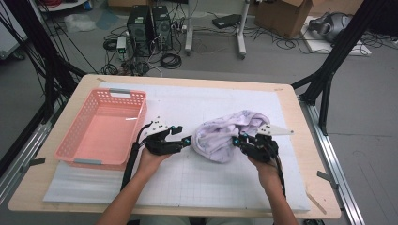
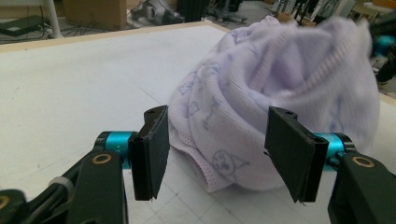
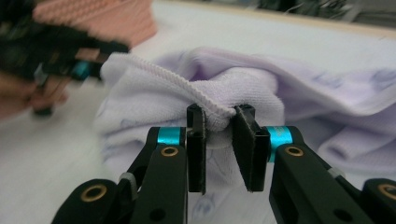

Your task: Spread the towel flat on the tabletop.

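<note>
One crumpled lilac printed knit garment [image 1: 224, 136] is lying mid-table near the right edge; one pink plastic mesh basket [image 1: 75, 150] is sitting by the left edge. Right gripper [image 3: 219, 140] fingers are clenching the garment's hem; left gripper [image 2: 229, 154] fingers are released, just beside it.

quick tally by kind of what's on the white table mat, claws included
crumpled lilac printed knit cloth: 1
pink perforated plastic basket: 1
black two-jaw claws: 2, left claw open, right claw pinching the cloth's edge
total: 4
</note>
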The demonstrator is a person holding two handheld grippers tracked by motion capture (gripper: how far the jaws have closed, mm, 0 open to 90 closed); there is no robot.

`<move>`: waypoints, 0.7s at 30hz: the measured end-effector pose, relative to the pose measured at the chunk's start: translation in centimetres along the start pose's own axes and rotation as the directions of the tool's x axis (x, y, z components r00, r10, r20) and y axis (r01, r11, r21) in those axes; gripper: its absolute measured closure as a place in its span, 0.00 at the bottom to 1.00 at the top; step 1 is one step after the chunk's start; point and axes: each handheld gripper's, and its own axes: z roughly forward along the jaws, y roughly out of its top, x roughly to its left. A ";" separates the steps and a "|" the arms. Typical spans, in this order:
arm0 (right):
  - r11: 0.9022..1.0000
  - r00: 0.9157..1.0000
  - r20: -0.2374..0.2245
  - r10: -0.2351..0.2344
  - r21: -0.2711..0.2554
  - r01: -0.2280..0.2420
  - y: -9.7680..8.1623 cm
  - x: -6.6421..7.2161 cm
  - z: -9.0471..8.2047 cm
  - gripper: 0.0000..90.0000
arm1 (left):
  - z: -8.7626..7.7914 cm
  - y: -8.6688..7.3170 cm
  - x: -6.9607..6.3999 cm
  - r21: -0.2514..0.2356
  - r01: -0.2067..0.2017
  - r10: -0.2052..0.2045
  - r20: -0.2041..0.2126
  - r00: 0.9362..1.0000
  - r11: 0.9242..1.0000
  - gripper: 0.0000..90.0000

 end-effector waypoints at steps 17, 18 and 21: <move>0.999 0.984 0.170 0.048 0.003 -0.049 0.5 -3.0 2.5 0.71 | 1.7 -0.5 -1.0 0.061 0.001 -0.004 0.043 0.999 0.998 0.44; 1.000 0.983 0.180 0.028 0.003 -0.030 0.5 -3.0 1.9 0.71 | 1.9 -0.6 -1.1 0.071 -0.005 0.002 0.049 0.999 0.997 0.43; 0.999 0.980 0.196 0.034 -0.019 -0.031 -0.1 -3.6 0.4 0.70 | 2.8 -0.8 -1.5 0.080 -0.007 0.002 0.062 0.998 0.997 0.41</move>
